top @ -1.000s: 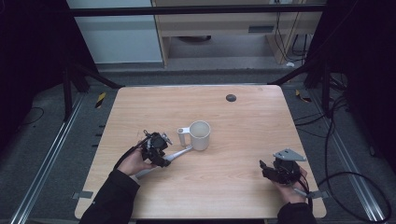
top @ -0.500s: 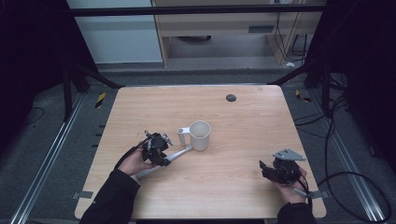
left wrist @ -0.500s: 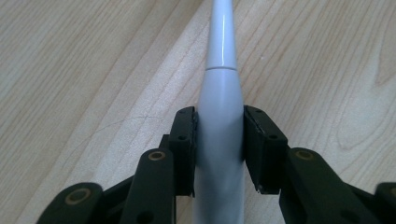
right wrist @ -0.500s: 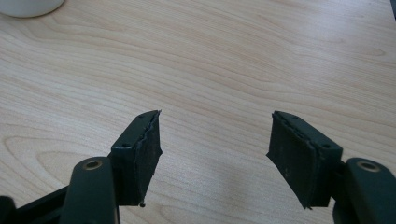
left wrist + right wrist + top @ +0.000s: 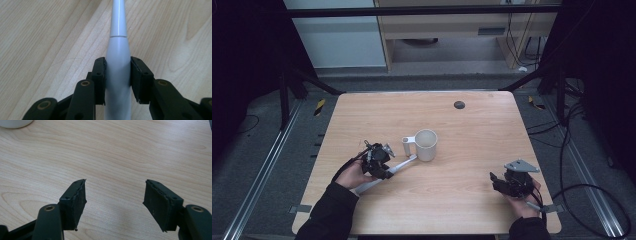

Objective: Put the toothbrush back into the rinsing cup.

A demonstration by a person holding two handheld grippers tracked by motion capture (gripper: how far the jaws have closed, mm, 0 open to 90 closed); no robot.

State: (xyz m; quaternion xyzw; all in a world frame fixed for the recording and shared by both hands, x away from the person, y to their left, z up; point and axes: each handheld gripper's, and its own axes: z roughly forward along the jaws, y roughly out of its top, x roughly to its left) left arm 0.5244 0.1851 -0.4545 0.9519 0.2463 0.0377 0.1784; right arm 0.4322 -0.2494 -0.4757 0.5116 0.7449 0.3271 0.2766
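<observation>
Between left gripper (image 5: 117,82) pads, jaws just closed on white electric toothbrush (image 5: 117,62); long axis points toward mug (image 5: 426,145). Right gripper (image 5: 115,202) wide open, empty, well apart.

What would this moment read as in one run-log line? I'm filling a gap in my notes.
left tongs: just closed on white toothbrush handle lying on table | right tongs: open, nothing between | mug: upright beside brush tip

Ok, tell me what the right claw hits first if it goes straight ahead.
Probably nothing nearby: the open right claw faces bare table; the white mug sits off to one side, though depth is unclear.
</observation>
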